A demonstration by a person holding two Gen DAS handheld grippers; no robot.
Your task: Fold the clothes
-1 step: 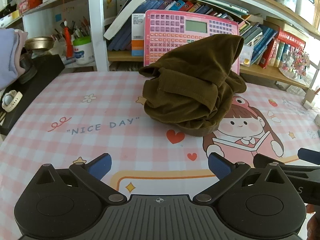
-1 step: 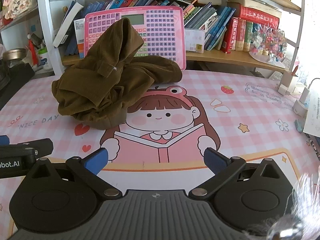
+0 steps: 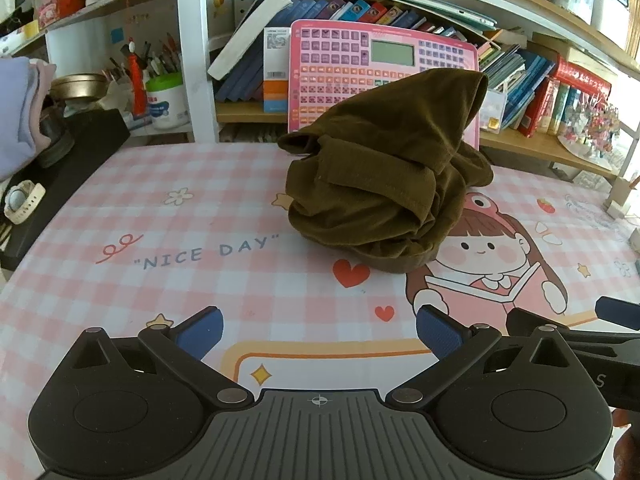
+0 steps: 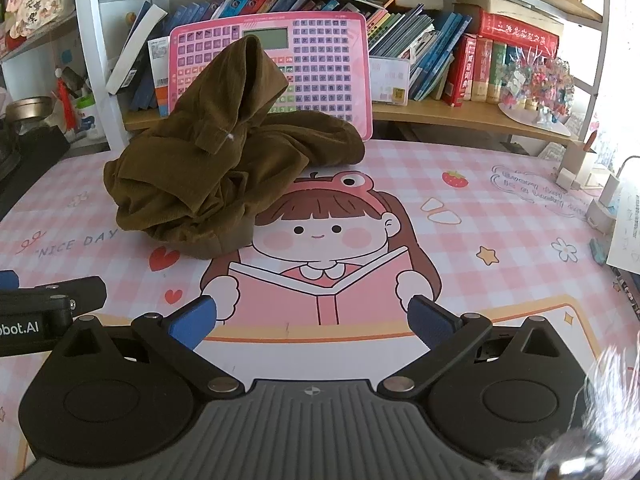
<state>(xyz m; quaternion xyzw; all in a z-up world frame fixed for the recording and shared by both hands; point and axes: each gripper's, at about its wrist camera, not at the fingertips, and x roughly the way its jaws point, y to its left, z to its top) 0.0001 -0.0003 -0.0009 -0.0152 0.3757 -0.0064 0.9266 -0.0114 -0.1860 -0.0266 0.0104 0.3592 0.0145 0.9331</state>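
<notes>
A brown garment [image 3: 384, 176] is seen heaped in a soft, crumpled mound toward the back of the table [image 3: 168, 288], its peak leaned against a pink toy keyboard [image 4: 320, 60]; bare checked mat is left between it and both tools. The left gripper [image 3: 320, 330] is held wide and empty; the right gripper [image 4: 312, 320] likewise, well apart from the cloth.

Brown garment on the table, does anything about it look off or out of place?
The brown garment lies crumpled in a heap on the pink checked mat, one peak propped against the pink keyboard toy. Nothing looks damaged.
</notes>
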